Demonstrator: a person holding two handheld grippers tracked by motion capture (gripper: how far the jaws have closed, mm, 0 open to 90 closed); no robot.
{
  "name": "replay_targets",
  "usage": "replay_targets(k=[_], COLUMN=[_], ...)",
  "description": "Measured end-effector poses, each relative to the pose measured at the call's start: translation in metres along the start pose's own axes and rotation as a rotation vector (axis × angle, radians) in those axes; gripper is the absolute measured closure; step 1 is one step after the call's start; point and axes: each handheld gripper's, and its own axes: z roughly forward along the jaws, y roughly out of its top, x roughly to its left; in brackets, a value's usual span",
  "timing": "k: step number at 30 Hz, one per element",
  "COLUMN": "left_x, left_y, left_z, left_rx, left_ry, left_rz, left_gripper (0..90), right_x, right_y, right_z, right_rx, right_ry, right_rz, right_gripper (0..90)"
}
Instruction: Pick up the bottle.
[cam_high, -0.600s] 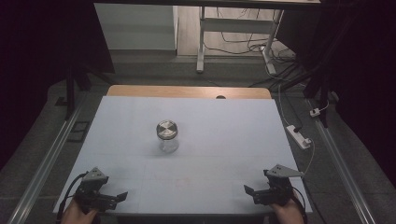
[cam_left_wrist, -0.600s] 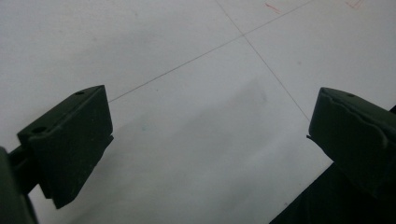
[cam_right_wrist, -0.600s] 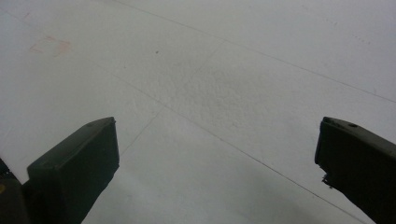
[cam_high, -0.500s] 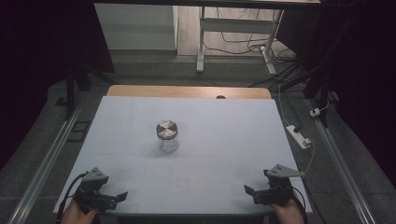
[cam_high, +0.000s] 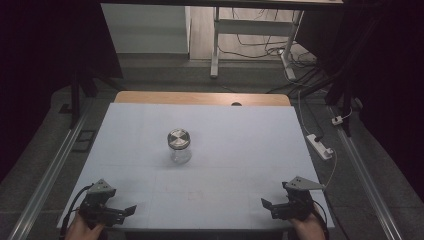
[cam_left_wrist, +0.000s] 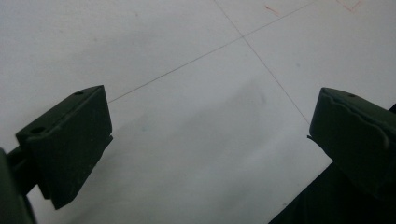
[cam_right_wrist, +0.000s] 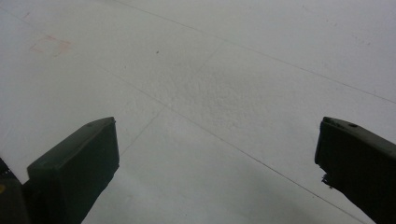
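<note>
Jaws of the left gripper (cam_high: 131, 209) and right gripper (cam_high: 266, 205) gape wide, empty, well short of the lidded glass jar (cam_high: 179, 146) at mid-table (cam_high: 250, 130). A hasty approach could topple it.

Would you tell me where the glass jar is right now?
In the high view the jar stands upright near the table's middle, slightly left, apart from both grippers.

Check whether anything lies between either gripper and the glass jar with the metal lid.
Nothing visible does. The jar stands alone mid-table; bare white tabletop runs from it to the left gripper and right gripper, both open and empty at the near edge.
</note>
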Motion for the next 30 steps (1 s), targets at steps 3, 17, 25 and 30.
replay_targets(k=[3, 17, 25, 30], left_x=[0.0, -0.005, -0.002, 0.001], left_y=[0.0, 0.008, 0.019, 0.03], left_z=[0.0, 0.002, 0.007, 0.013], left_rx=[0.002, -0.031, -0.073, -0.096], left_ry=[0.002, -0.017, -0.087, -0.108], left_rz=[0.0, 0.056, 0.093, 0.112], left_gripper=[0.0, 0.0, 0.2, 0.9], right_x=[0.0, 0.0, 0.0, -0.001], right_y=[0.0, 0.0, 0.0, 0.0], right_z=[0.0, 0.0, 0.0, 0.0], right_rx=[0.0, -0.002, -0.003, -0.004], right_ry=[0.001, -0.001, -0.001, -0.003], right_rz=[0.001, -0.005, -0.006, -0.005], right_gripper=[0.0, 0.0, 0.0, 0.0])
